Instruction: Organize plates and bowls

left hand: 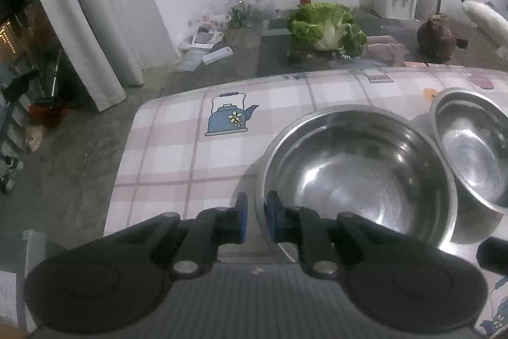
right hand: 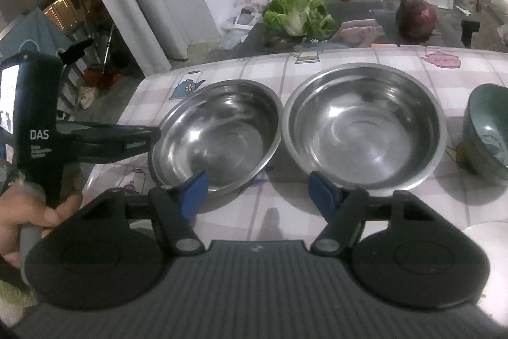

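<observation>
The left tool is clenched on the near-left rim of the left steel bowl, one blue pad inside the wall and one outside. A rim pinch suits this bowl, since its thin wall gives the pads a hold that its wide body would not.

The right tool is released, with nothing between its pads. It hovers over the checked worktop, facing the gap between that bowl and the right steel bowl; I judge the second rim its target.

The two bowls sit close together, probably for nesting. A green ceramic bowl stands apart, further right.
</observation>
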Action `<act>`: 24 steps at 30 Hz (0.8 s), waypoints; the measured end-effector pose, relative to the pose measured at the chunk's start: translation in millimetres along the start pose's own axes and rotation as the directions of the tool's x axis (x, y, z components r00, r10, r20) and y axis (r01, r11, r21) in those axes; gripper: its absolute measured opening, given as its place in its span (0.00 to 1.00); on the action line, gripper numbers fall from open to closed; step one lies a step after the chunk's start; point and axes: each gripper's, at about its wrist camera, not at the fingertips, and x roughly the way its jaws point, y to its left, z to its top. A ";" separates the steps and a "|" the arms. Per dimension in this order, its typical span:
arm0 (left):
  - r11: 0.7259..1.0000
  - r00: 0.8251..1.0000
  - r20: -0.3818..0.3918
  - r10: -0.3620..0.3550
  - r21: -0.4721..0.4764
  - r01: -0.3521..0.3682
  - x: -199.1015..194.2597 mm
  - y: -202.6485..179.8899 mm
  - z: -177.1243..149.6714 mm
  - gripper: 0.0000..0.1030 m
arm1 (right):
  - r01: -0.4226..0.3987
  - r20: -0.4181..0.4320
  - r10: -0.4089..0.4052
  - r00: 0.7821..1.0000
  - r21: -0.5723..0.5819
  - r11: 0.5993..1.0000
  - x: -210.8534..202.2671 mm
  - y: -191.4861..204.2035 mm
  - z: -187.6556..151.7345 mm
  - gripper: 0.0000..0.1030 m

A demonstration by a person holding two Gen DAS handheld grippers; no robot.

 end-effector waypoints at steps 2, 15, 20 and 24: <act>1.000 1.000 -0.004 0.018 0.014 -0.018 -0.3 1.6 -0.7 0.13 | -0.007 -0.008 0.007 1.000 -0.002 1.000 5.1 -2.0 1.9 0.61; 0.992 0.995 -0.063 -0.073 -0.103 0.066 -4.4 50.5 -6.5 0.23 | -0.101 -0.049 0.103 0.993 0.042 0.994 43.9 3.6 30.5 0.49; 0.987 0.992 -0.077 -0.097 -0.133 0.086 0.3 55.1 -5.3 0.24 | -0.097 -0.069 0.101 0.992 0.059 0.994 66.0 8.7 41.8 0.44; 0.984 0.989 -0.085 -0.117 -0.147 0.104 2.9 52.7 -5.2 0.13 | -0.091 -0.093 0.097 0.991 0.074 0.993 81.3 8.3 43.6 0.31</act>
